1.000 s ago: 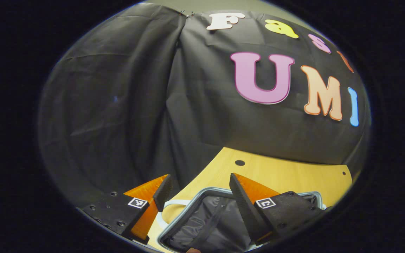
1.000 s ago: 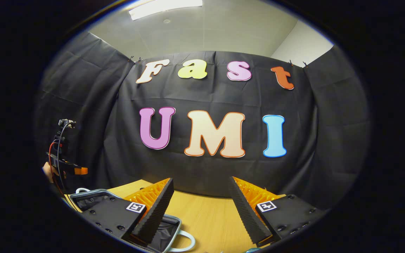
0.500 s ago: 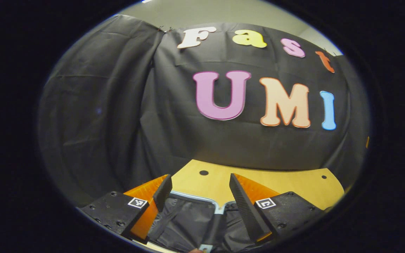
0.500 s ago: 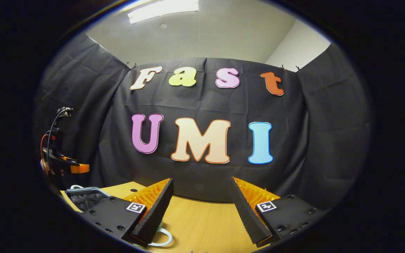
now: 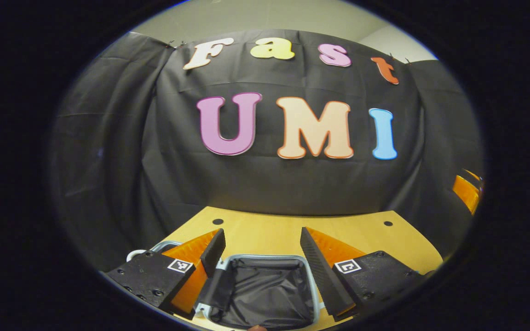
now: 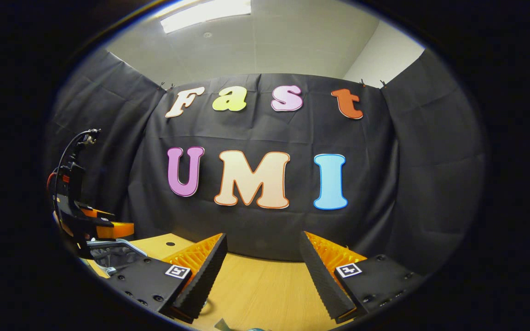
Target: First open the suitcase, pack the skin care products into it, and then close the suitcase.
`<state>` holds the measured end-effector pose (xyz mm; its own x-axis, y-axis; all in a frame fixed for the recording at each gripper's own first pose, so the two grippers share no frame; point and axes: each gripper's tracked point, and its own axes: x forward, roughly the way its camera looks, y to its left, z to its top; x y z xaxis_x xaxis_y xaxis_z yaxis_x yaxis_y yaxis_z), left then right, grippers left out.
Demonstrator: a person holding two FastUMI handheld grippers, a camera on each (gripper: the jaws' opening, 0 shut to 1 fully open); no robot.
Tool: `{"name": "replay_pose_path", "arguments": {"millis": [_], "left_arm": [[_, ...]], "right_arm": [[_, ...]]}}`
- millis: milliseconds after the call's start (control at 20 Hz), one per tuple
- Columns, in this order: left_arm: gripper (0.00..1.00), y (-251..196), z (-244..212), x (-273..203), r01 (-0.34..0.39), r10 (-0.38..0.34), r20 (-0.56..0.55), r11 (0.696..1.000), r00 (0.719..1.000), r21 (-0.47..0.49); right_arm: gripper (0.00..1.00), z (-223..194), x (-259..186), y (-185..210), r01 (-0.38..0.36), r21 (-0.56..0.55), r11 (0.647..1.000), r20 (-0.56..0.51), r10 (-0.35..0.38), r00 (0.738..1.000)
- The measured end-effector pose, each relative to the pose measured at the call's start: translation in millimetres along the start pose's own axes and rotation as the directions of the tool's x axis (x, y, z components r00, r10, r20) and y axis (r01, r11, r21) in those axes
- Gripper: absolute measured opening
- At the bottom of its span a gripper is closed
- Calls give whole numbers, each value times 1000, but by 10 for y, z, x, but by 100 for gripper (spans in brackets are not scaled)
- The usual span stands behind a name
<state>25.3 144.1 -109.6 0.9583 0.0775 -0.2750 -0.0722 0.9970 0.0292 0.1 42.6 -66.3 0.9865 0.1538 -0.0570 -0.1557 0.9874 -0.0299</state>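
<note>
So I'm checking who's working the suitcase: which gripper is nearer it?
Left. The left gripper hangs right over the open suitcase; the right gripper is over bare table, off to the suitcase's side.

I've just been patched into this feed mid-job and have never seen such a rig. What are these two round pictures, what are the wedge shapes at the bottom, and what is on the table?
Each picture comes from a camera riding on a hand-held gripper that a person carries; there is no robot arm. The wedges at the bottom are that gripper's own two fingers.

In the left gripper view, the left hand-held gripper is open and holds nothing. Below it on the wooden table lies the suitcase, open, showing its dark lining.

In the right gripper view, the right hand-held gripper is also open and empty, over bare table. At the far left of that view you see the other gripper above the suitcase. A small item peeks in at the bottom edge; I cannot tell what it is.
</note>
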Motion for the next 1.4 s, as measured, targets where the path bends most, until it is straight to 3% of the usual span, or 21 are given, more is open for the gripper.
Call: {"name": "replay_pose_path", "arguments": {"millis": [300, 550, 850, 1200, 1400], "left_arm": [[94, -719, -175, -55, 86, -87, -51, 996, 995, -9], [95, -1364, -511, -171, 183, -187, -127, 982, 974, -38], [96, -2074, -1120, -322, 298, -308, -252, 951, 917, -79], [94, -2396, -1927, -356, 321, -347, -397, 938, 850, -131], [80, -2448, -2274, -307, 314, -345, -452, 938, 823, -146]], "right_arm": [[100, -105, -59, -291, -13, 0, 1000, -20, 13, 1000], [99, -234, -128, -447, -32, -9, 999, -40, 31, 999], [100, -420, -207, -575, -47, -11, 999, -78, 46, 996], [99, -579, -374, -668, -59, -38, 998, -127, 53, 990], [99, -693, -468, -664, -77, -47, 996, -158, 69, 985]]}}
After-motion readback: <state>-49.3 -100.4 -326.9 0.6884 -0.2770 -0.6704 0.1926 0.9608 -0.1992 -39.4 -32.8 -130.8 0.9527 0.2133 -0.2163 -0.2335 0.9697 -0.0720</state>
